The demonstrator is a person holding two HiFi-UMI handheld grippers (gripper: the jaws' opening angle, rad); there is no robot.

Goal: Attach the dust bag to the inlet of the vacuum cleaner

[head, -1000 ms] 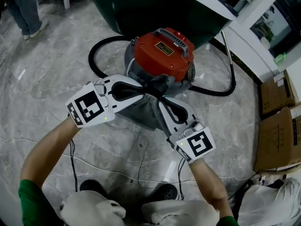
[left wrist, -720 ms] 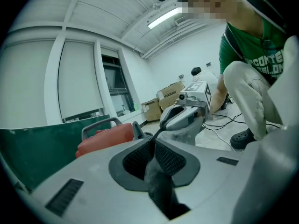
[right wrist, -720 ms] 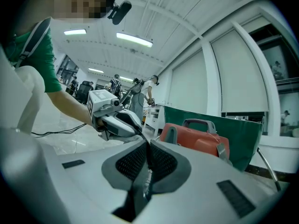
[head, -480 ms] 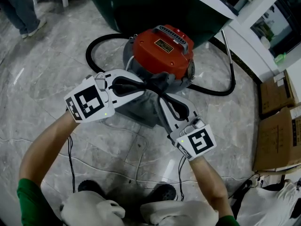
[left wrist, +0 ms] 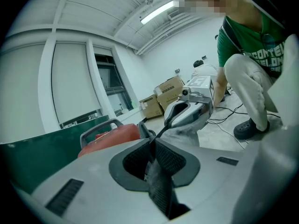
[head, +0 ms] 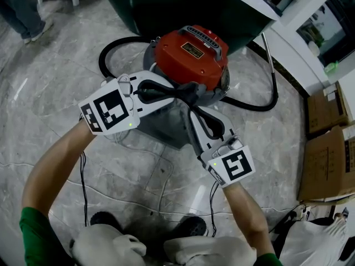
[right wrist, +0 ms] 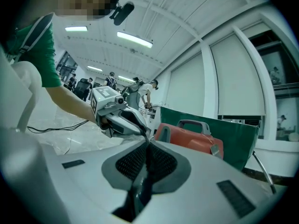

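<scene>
We see the dust bag (head: 166, 123) — grey cloth — hanging against the near side of the vacuum cleaner (head: 191, 54), with its dark top edge bunched just under the red lid. The left gripper (head: 176, 93) reaches in from the left, jaws clamped on that dark edge, and cloth is pinched between its pads (left wrist: 170, 160). The right gripper (head: 192, 108) comes from the near right with its jaws almost together, also gripping the bag's edge. The two tips sit just beside each other. A black hose (head: 113, 51) loops round the vacuum on the marble floor (head: 55, 104). A dark green bin (head: 177, 4) stands on the far side — cardboard boxes (head: 327, 159) are well off to the right.
</scene>
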